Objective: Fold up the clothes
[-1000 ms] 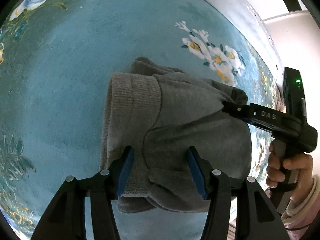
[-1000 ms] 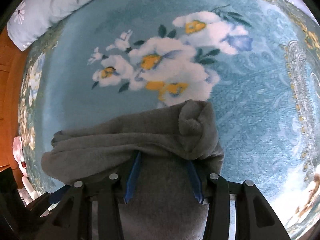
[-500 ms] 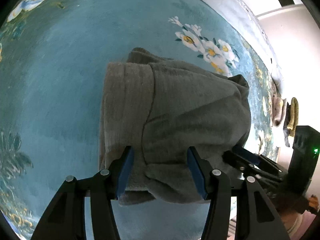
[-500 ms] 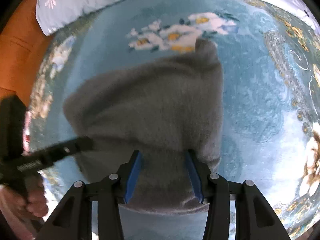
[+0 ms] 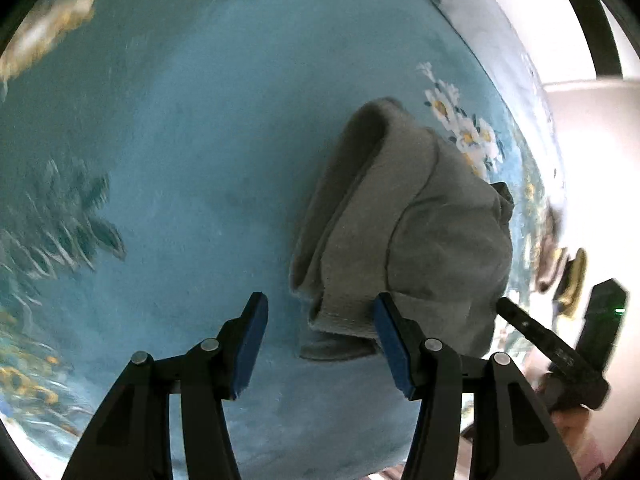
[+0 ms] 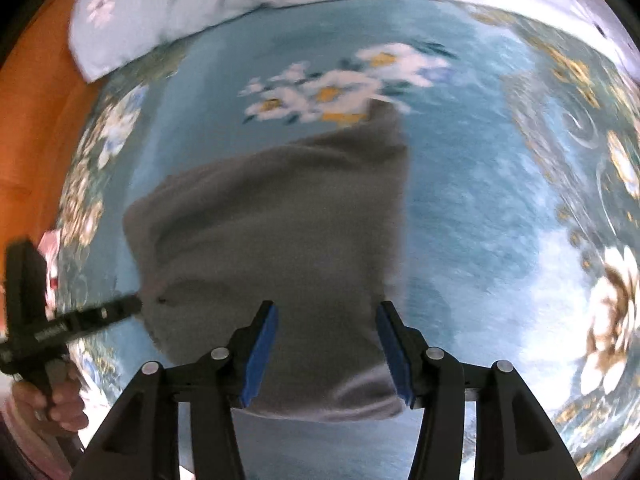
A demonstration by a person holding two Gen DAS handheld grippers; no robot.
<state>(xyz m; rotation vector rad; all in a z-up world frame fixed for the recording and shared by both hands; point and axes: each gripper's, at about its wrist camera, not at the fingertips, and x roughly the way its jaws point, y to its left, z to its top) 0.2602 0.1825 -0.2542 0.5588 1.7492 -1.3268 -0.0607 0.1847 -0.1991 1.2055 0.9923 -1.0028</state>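
Lying folded on blue blanket [image 6: 460,220] — grey garment [image 6: 272,232].

Folded garment [image 5: 404,232] lies on the bedspread [image 5: 208,152], flower print [image 5: 464,132] just behind its far edge. Left tongs [image 5: 318,344] above bare bedspread, garment to their right. Right tongs [image 6: 326,354] above garment's near edge, jaws opening, pads clear of cloth. Pillow [image 6: 168,12] at far end.
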